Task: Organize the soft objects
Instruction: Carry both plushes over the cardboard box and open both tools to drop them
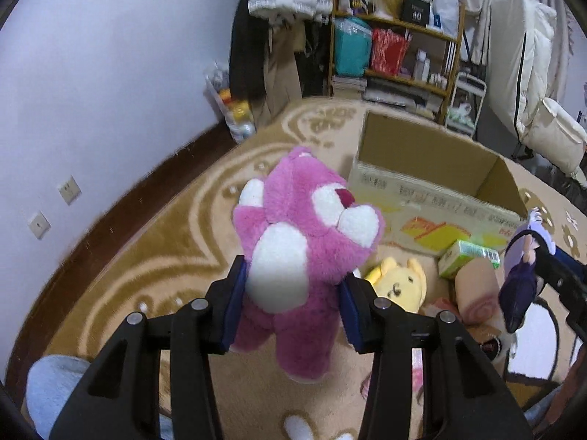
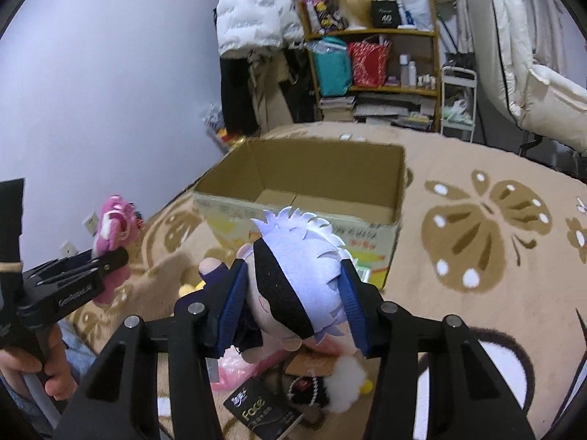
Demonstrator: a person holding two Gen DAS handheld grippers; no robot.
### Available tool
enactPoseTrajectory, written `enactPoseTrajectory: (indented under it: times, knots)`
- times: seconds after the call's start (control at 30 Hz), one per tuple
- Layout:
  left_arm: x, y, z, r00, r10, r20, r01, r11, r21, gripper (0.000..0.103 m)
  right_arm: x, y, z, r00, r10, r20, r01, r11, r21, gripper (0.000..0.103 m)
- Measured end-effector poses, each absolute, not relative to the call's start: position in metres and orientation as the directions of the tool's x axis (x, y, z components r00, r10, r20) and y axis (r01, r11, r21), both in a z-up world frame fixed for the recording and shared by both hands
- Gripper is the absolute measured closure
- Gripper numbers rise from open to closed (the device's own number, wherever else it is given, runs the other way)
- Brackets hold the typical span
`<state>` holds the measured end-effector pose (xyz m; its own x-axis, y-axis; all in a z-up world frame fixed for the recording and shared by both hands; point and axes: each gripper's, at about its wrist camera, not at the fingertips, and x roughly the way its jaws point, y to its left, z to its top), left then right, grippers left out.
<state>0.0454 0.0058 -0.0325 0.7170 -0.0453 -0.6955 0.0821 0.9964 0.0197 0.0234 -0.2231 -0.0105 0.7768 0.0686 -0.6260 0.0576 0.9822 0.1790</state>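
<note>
The pink plush bear [image 1: 304, 253] is blocking much of the rug [image 1: 154, 256] behind it, and its lower legs are dangling blurred between the black arms. A yellow plush [image 1: 398, 286] is peeking out just beside the bear, half covered by it. The green carton [image 1: 466, 258] and a rolled beige soft thing [image 1: 477, 289] are lying near the open cardboard box [image 2: 304, 183]; what the beige thing is, I cannot tell. Under the white-haired doll [image 2: 297, 282] a black packet [image 2: 260, 409], pink plastic and a fluffy white ball are sitting partly hidden. A cluttered shelf [image 2: 374, 62] is standing behind the box.

The left gripper [image 1: 293, 308] is squeezing the bear's belly, its blue fingers [image 1: 234, 300] pressing in from both sides and holding it off the rug. The right gripper [image 2: 293, 304] is clamping the doll's head between its fingers [image 2: 352, 304], just in front of the box.
</note>
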Motion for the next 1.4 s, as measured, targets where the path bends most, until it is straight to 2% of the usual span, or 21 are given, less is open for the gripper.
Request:
enactPoseTrajectory:
  times: [0.3, 0.6, 0.97, 1.17, 1.4]
  knots:
    - [0.041, -0.005, -0.011, 0.789, -0.045, -0.613, 0.111, 0.991, 0.069, 0.059, 0.024, -0.227, 0.021, 0.846, 0.015, -0.534, 0.065, 0.989, 0.132, 0.050]
    - [0.053, -0.015, 0.007, 0.822, -0.107, -0.560, 0.156, 0.987, 0.041, 0.059, 0.041, -0.226, 0.031, 0.858, -0.032, -0.513, 0.076, 0.995, 0.064, 0.050]
    - [0.086, -0.045, 0.029, 0.856, -0.155, -0.493, 0.232, 0.968, 0.098, 0.059, 0.077, -0.248, 0.039, 0.866, -0.090, -0.491, 0.134, 0.989, 0.055, 0.050]
    - [0.114, -0.066, 0.032, 0.857, -0.184, -0.482, 0.274, 0.954, 0.123, 0.059, 0.104, -0.258, 0.036, 0.862, -0.131, -0.489, 0.166, 0.986, 0.027, 0.050]
    - [0.142, -0.088, 0.019, 0.832, -0.222, -0.509, 0.326, 0.937, 0.125, 0.059, 0.123, -0.265, 0.025, 0.843, -0.164, -0.513, 0.191, 0.982, 0.000, 0.050]
